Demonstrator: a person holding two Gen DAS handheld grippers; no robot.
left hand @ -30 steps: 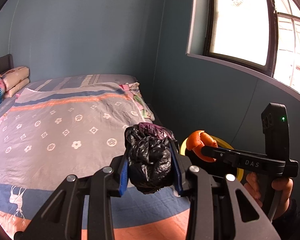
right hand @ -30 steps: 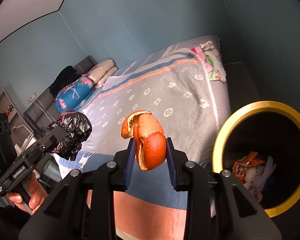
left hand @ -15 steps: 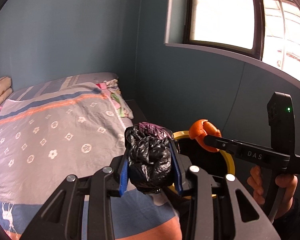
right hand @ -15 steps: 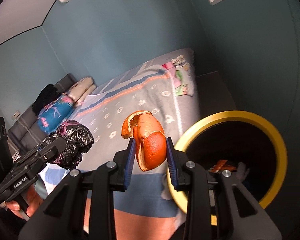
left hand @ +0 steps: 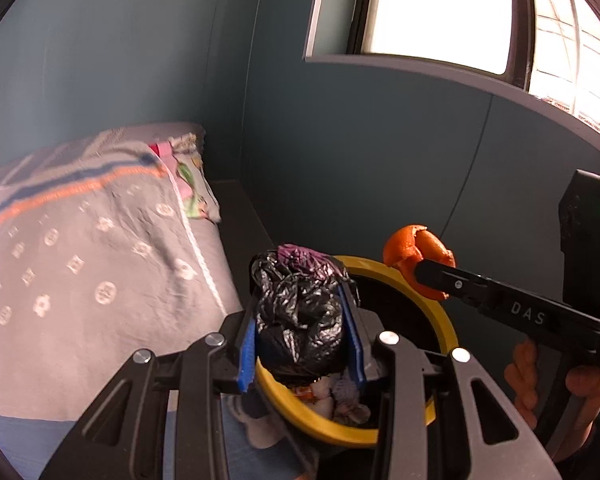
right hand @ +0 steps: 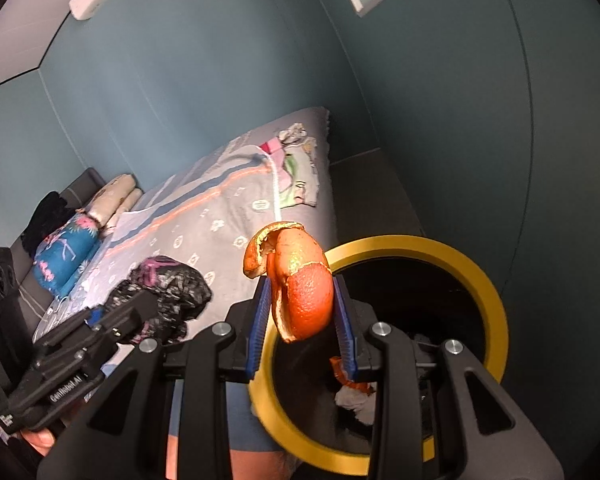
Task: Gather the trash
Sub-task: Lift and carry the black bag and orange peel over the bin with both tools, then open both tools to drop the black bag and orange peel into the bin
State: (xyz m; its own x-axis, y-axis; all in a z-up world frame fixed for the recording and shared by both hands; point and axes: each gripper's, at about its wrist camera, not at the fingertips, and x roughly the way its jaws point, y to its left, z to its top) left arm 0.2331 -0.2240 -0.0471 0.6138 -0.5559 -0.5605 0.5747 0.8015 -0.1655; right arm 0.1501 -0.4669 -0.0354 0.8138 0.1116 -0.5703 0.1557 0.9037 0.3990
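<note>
Teal-walled bedroom, patterned bed (left hand: 80, 264) beside yellow-rimmed bin (right hand: 496, 312). Left gripper (left hand: 300, 336) clamping crumpled black bag (left hand: 300, 316) over bin rim; right gripper (right hand: 302, 320) pinching orange peel (right hand: 300, 288) above bin mouth.

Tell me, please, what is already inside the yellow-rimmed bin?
Inside the yellow-rimmed bin lie orange scraps and crumpled white tissue. The rest of its dark interior is hidden behind the right tool holding the orange peel.
</note>
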